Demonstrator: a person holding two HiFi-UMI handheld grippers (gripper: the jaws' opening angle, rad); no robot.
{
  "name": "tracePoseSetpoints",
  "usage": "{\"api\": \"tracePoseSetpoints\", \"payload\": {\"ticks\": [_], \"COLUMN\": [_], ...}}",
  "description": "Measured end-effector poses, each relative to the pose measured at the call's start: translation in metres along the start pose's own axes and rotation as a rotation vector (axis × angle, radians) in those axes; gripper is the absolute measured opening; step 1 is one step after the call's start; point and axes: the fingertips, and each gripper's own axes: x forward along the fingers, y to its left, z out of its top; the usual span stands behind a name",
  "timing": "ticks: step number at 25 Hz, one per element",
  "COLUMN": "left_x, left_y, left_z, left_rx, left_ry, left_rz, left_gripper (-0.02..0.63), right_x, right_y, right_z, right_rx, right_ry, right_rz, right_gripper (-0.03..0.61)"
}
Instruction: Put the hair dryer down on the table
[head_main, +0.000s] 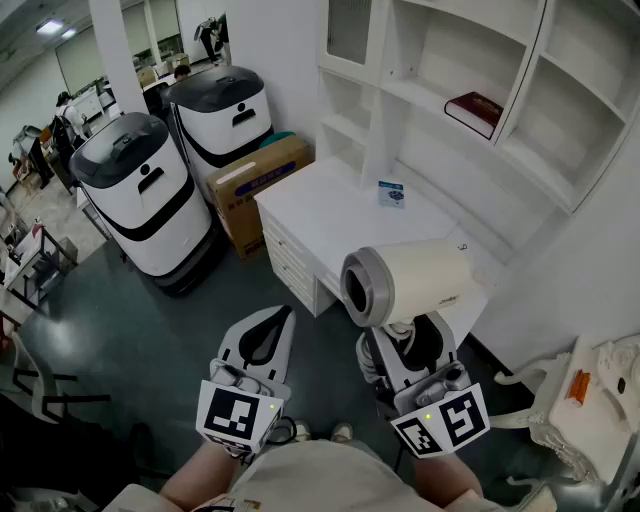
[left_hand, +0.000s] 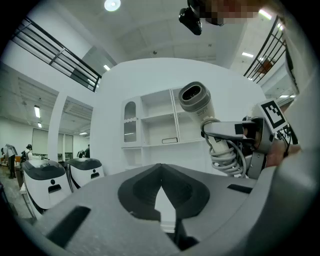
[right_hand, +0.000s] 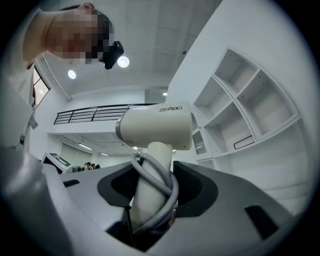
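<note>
The right hand-held gripper (head_main: 400, 342) clamps the cream hair dryer (head_main: 410, 280) by its cord-wrapped handle near the white bench (head_main: 320, 215), while the left hand-held gripper (head_main: 282, 316) hangs closed and empty.

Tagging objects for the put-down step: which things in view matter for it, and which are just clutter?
In the job:
- hair dryer, gripped by its handle in the right gripper
- white table, where it goes

Lying about:
- red book on the shelf
- blue card on the table
- cardboard box
- two white machines
- left gripper, shut, empty
</note>
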Motion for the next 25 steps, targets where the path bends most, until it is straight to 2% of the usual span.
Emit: {"api": "tracePoseSetpoints", "payload": {"ticks": [8, 11, 16, 25], "left_x": [0.0, 0.0, 0.003, 0.015], "left_y": [-0.002, -0.007, -0.012, -0.026], "left_z": [-0.008, -0.011, -0.01, -0.018], "left_rx": [0.038, 0.013, 0.037, 0.029], "left_ry": [-0.021, 0.003, -0.006, 0.013], "left_rz": [-0.007, -0.011, -0.011, -0.01], "left_gripper": [0.012, 0.012, 0.012, 0.012], "right_x": [-0.009, -0.012, -0.016, -0.025], "right_y": [-0.004, -0.006, -0.012, -0.029], "right_z": [-0.001, 0.0, -0.001, -0.009], "right_rx": [0.004, 0.012, -0.004, -0.024], "right_ry": [0.004, -0.001, 0.011, 0.034], "right_rz": [-0.01, -0.01, -0.026, -0.04], "right_gripper": [0.201, 0.201, 0.201, 0.201]}}
